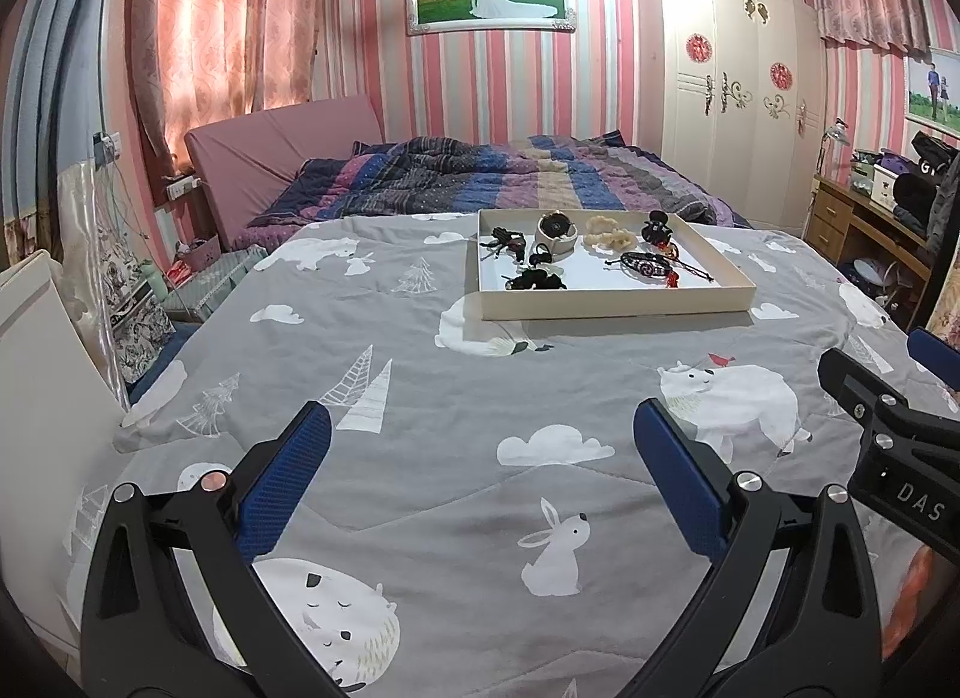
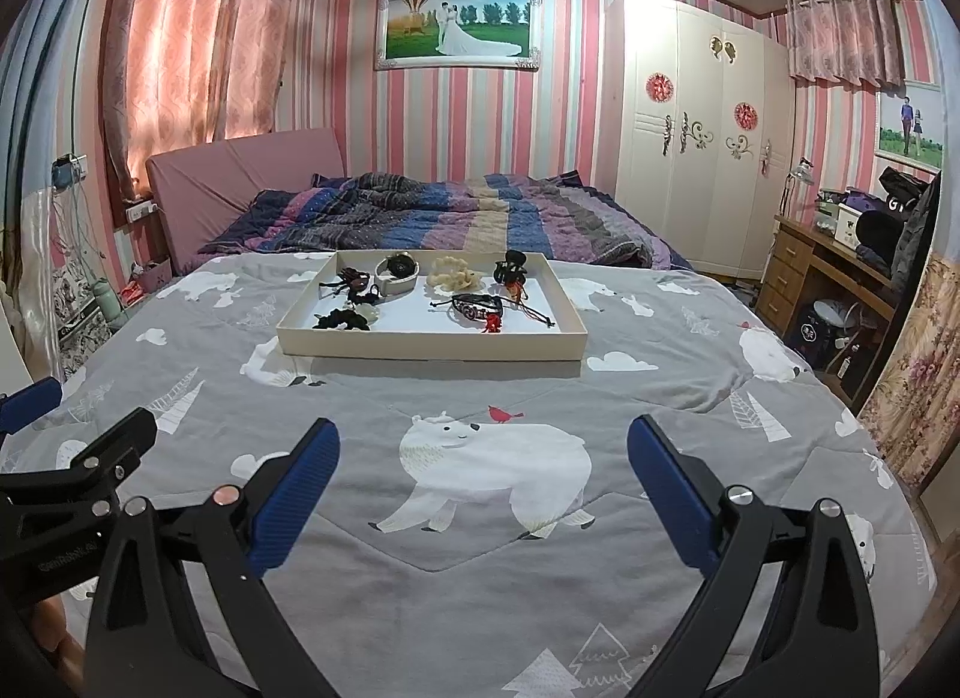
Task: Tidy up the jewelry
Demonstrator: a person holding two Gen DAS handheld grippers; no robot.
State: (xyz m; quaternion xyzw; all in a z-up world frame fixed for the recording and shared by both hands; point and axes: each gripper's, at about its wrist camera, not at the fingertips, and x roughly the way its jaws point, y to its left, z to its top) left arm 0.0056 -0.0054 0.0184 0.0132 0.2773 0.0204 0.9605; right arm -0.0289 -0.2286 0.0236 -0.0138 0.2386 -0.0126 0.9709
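Grey animal-print bed (image 2: 480, 578) carries one shallow tray (image 2: 432, 347) of jewelry, far ahead. Left gripper (image 1: 480, 482) and right gripper (image 2: 483, 494) both have fingers (image 2: 297, 494) spread wide, holding nothing.

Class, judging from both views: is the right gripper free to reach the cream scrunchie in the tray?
Probably yes. The right gripper is open, only bare quilt lies between, and the cream scrunchie sits uncovered behind the tray's low wall.
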